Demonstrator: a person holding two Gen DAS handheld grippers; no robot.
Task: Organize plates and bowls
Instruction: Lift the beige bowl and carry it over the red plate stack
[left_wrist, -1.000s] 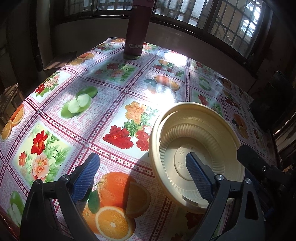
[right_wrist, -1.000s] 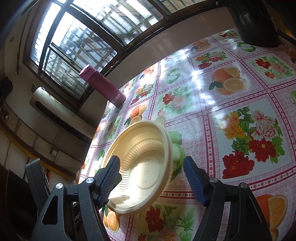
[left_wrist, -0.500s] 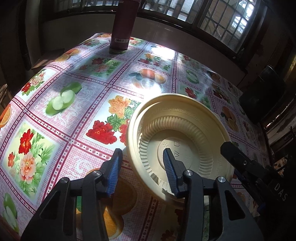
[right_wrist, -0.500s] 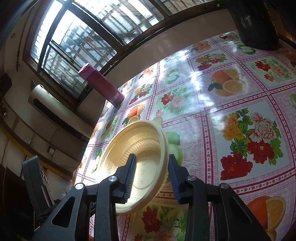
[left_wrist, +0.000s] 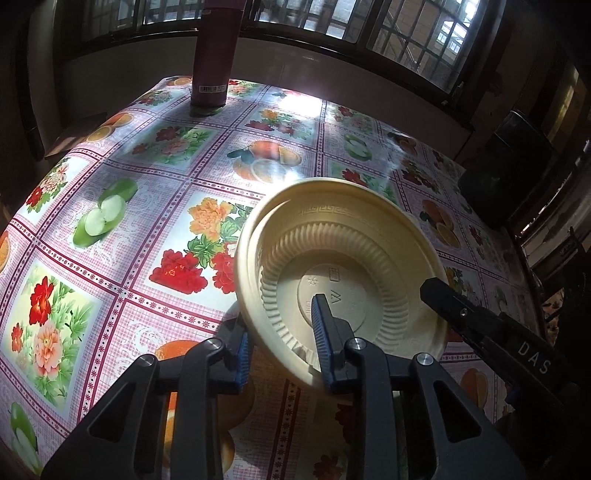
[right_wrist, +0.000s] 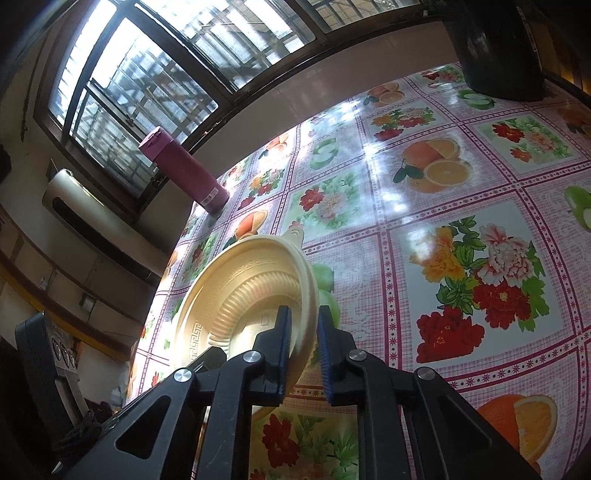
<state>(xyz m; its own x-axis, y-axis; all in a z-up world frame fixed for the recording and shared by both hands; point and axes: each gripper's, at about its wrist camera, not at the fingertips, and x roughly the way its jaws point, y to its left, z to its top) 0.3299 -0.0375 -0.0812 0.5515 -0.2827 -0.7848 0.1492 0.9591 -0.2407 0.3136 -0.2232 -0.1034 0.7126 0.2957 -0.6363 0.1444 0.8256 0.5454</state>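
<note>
A: Cream plastic, ribbed wall, key-pattern rim: one bowl (left_wrist: 343, 266), tilted up off the tablecloth (left_wrist: 147, 206), nested in or over a second cream piece whose rim shows just behind it. Position?

B: Near middle of the table, over the red and yellow flower panel, held between both tools.

A: Left gripper (left_wrist: 282, 334)?

B: Jaws have just been closing and now stand narrow, clamped on the bowl's near-left rim; one blue pad lies inside the bowl, the other outside under the rim.

A: Right gripper (right_wrist: 301, 343)?

B: Jaws likewise just been closing, now nearly together, pinching the rim on the bowl's opposite edge. From the left wrist view its black finger reaches in over the bowl's right side.

A: Other items?

B: Maroon bottle (left_wrist: 214, 55), upright, far left corner of the table by the window (right_wrist: 155, 62). Dark bin-like container (right_wrist: 495, 48), far right end, contents not visible. Tablecloth is pink check with fruit and flower squares, sunlit at the far side.
</note>
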